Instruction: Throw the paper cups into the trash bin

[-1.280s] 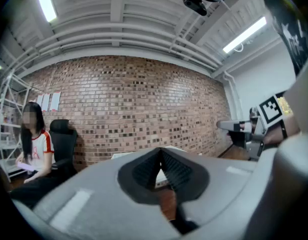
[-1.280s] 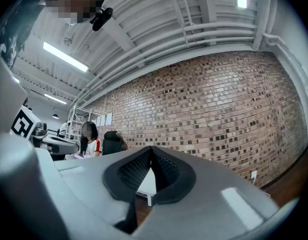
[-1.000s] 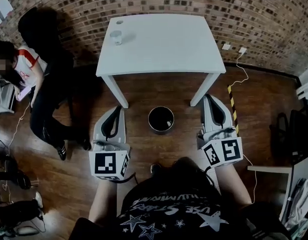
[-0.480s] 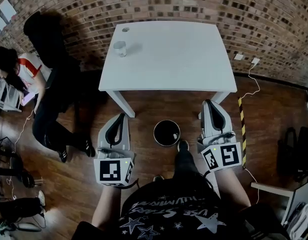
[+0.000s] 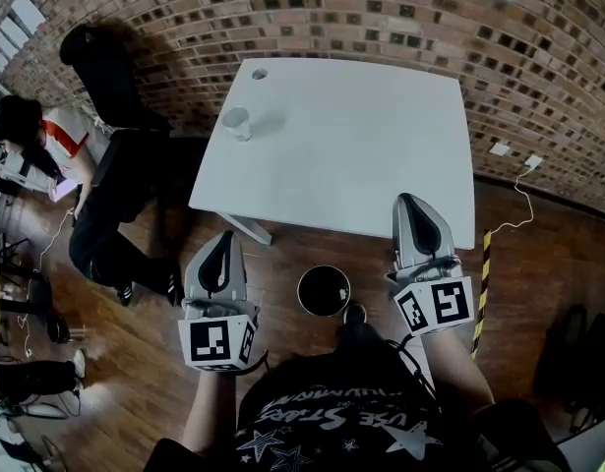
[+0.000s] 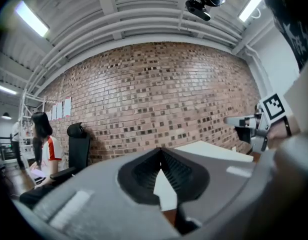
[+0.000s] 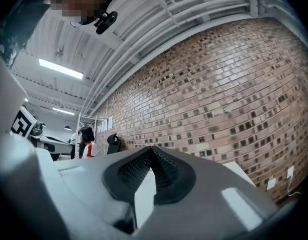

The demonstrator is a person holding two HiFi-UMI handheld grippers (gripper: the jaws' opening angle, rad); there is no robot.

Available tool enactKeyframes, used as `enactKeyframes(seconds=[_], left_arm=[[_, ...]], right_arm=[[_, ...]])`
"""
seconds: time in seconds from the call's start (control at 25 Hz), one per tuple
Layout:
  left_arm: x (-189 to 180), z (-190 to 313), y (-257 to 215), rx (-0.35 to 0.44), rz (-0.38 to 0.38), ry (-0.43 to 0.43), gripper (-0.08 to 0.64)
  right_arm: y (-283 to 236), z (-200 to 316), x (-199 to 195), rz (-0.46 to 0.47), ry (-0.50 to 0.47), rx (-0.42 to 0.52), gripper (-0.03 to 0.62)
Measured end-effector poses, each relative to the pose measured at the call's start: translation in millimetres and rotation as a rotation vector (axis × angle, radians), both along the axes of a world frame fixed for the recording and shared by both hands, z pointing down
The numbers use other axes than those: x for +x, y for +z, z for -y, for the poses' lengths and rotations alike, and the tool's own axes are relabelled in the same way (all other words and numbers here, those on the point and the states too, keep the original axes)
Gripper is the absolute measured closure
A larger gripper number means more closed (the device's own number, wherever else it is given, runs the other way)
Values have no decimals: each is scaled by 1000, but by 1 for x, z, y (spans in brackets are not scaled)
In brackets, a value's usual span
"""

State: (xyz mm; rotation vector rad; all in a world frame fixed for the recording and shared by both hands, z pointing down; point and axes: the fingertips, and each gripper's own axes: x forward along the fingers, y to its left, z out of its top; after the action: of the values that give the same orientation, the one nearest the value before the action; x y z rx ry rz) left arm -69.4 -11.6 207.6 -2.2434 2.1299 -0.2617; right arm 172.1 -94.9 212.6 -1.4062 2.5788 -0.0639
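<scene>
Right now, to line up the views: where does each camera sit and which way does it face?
Head view: on the head, facing steeply down at table, bin; shows chest, left gripper, right gripper.
Left gripper view: on that gripper, facing the brick wall; shows its shut jaws.
Right gripper view: likewise; jaws shut.
Both gripper views share that wall and a seated person.

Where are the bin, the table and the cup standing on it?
bin [image 5: 301, 293]: head view, left side of its rim.
table [image 5: 366, 155]: head view, bare middle of its top.
cup [image 5: 237, 123]: head view, its side wall.
</scene>
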Motion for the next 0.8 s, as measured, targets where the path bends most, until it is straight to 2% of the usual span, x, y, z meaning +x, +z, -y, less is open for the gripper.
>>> enactKeyframes(seconds=[0.16,0.32,0.44,0.64,0.8], left_arm=[[-5,13,-8,1,22,-78,555],[-13,26,-6,-6,24,-110,555],[-25,33,-3,-2,22,-123,555],[-51,57,1,27,-1,-101,555],[-78,86,5,34,-26,-42,555]], right_arm=[[2,29,-14,37,-84,-11,584],[3,48,-38,83,-152,-24,584],[6,56,-65,74,-197,-32,585],[8,69,-100,27,-205,-15,584],[11,88,-134,-10,-187,-21,584]])
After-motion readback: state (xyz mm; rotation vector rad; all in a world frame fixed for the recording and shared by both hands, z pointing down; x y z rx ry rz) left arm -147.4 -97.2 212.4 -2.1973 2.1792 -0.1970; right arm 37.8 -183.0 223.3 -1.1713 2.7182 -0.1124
